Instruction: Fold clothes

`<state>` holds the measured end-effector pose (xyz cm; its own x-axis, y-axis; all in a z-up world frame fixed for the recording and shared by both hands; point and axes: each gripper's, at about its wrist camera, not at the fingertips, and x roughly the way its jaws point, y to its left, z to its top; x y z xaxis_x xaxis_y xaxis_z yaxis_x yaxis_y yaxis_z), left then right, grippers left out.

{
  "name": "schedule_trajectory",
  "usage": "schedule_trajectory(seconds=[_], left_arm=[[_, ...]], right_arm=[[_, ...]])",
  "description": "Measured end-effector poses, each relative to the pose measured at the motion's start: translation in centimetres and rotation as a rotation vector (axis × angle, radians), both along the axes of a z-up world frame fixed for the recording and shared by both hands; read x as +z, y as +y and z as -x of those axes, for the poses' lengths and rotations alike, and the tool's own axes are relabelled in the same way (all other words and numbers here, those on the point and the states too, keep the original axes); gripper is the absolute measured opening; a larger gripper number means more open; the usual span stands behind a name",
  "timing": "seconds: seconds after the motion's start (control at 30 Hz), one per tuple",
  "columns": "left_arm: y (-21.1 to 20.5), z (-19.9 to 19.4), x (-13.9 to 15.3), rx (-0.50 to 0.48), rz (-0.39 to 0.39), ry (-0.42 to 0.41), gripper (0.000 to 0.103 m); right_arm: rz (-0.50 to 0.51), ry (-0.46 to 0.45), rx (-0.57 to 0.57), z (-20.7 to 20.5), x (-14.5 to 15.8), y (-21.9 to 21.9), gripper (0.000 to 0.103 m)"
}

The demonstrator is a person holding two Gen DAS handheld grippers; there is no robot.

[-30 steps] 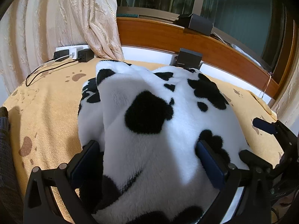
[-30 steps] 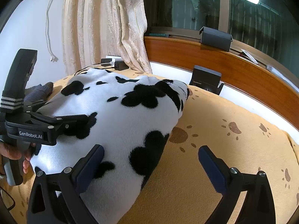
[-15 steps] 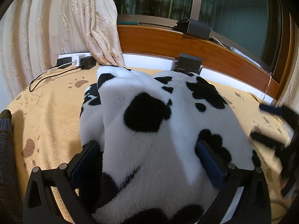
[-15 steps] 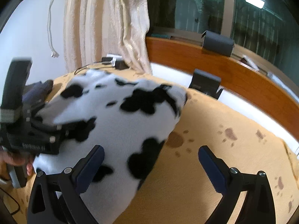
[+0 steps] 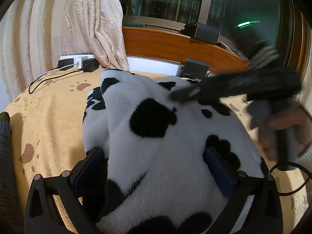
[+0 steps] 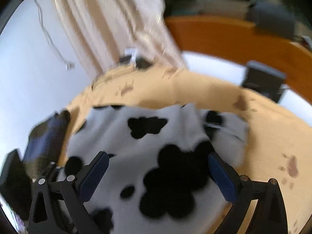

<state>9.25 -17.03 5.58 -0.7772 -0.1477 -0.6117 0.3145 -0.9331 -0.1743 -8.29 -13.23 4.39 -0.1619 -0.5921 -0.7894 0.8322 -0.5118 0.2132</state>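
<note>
A fluffy white garment with black cow spots (image 5: pixel 156 136) lies bunched on the tan paw-print bedspread (image 5: pixel 48 117). My left gripper (image 5: pixel 154 167) is open, its fingers spread to either side of the garment's near end. My right gripper (image 6: pixel 158 172) is open and hovers over the garment (image 6: pixel 148 148), which fills the space between its fingers. In the left wrist view the right gripper shows blurred (image 5: pixel 234 87), reaching in from the right over the garment's far part, with a hand on its handle.
Cream curtains (image 5: pixel 68 23) hang at the back left. Black chargers with cables (image 5: pixel 78 66) sit on the bed's far edge. A wooden ledge (image 5: pixel 175 44) with dark boxes runs behind. A dark knit cloth (image 5: pixel 5 146) lies at the left edge.
My right gripper has swung left from the bare bedspread to above the spotted garment; its view is now motion-blurred. My left gripper has stayed in place, still open around the garment.
</note>
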Motion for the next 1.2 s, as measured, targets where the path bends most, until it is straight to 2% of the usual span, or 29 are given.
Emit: schedule_trajectory(seconds=[0.07, 0.13, 0.23, 0.4, 0.47, 0.57, 0.63, 0.7, 0.83, 1.13, 1.2], left_arm=[[-0.1, -0.1, 0.0, 0.000, -0.009, 0.004, 0.103], [-0.2, -0.1, 0.0, 0.001, -0.018, 0.007, 0.103], [0.0, -0.1, 0.0, 0.001, -0.009, 0.004, 0.103], [-0.1, -0.3, 0.0, -0.001, -0.020, 0.013, 0.103], [0.0, -0.2, 0.1, 0.000, -0.018, 0.012, 0.103], [-0.1, -0.2, 0.1, 0.000, -0.018, 0.013, 0.103], [-0.1, -0.2, 0.1, 0.000, -0.021, 0.015, 0.103], [-0.1, -0.3, 0.0, -0.001, -0.023, 0.017, 0.103], [-0.2, -0.3, 0.0, 0.007, -0.028, 0.017, 0.103], [-0.4, -0.3, -0.1, 0.011, -0.037, 0.017, 0.103], [-0.4, -0.4, -0.1, 0.007, -0.043, 0.022, 0.103]], right_arm=[[-0.085, -0.026, 0.023, 0.6, -2.0, -2.3, 0.102], [-0.089, -0.070, 0.027, 1.3, -3.1, -2.9, 0.103], [-0.088, -0.055, 0.035, 1.2, -2.9, -2.7, 0.103], [0.000, 0.044, -0.038, 0.8, 1.4, -1.4, 0.103], [0.092, 0.063, -0.019, 0.5, 4.0, -0.9, 0.103], [0.116, 0.027, 0.073, -0.4, 5.3, -2.5, 0.103], [0.079, -0.019, 0.131, -0.9, 4.6, -4.3, 0.103], [0.003, -0.074, 0.138, -0.8, 2.4, -6.1, 0.103], [-0.116, -0.148, 0.096, 0.3, -2.0, -8.5, 0.103], [-0.146, -0.063, 0.091, -0.2, -2.9, -9.6, 0.103], [-0.124, -0.071, 0.087, -0.1, -2.6, -9.1, 0.103]])
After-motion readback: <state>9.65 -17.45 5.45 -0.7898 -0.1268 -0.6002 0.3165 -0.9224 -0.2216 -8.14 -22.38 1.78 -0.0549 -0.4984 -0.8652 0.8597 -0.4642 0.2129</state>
